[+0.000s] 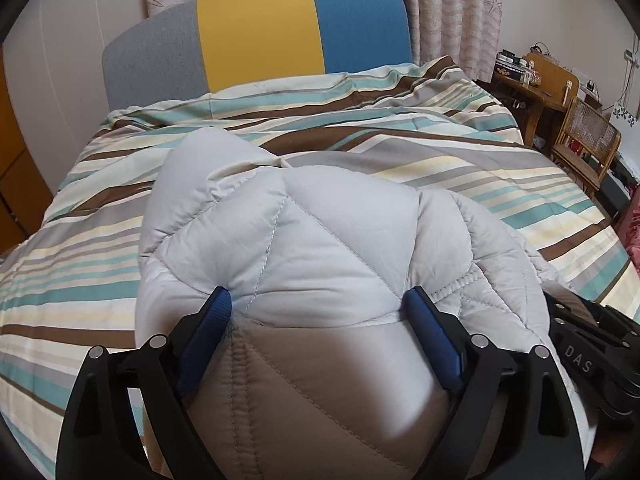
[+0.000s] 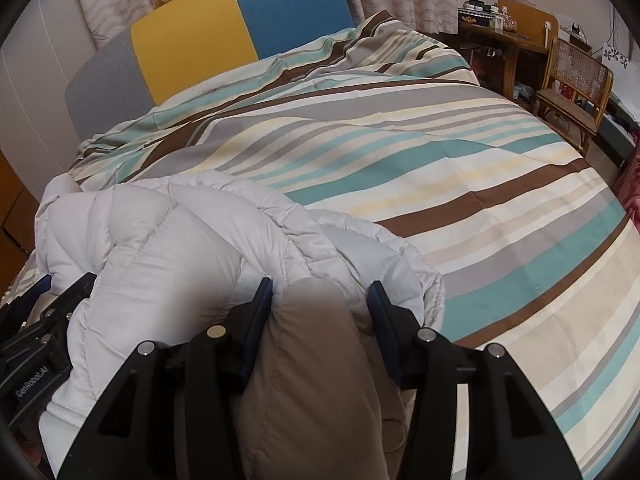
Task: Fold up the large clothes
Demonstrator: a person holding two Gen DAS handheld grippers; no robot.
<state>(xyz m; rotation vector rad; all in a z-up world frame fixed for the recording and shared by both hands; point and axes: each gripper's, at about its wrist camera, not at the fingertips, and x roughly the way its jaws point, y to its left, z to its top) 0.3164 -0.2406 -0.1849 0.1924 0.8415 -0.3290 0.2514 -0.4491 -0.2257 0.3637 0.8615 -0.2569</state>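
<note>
One quilted pale-grey puffer jacket (image 1: 320, 248) bunched on striped bed (image 1: 460, 184), left gripper (image 1: 320, 312) fingers spread around it, right gripper (image 2: 320, 300) fingers pinching a fold.

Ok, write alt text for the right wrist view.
The right gripper pinches a fold of a pale quilted jacket lying on a striped bedspread. A grey, yellow and blue headboard stands behind.

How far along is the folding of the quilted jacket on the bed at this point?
Done: the quilted jacket lies bunched on the striped bed cover, doubled over itself. In hand: the left gripper has wide jaws with padding between them; whether it grips is unclear. The right gripper pinches a fold. Left: no neat flat fold shows yet, so squaring and smoothing remain.
</note>
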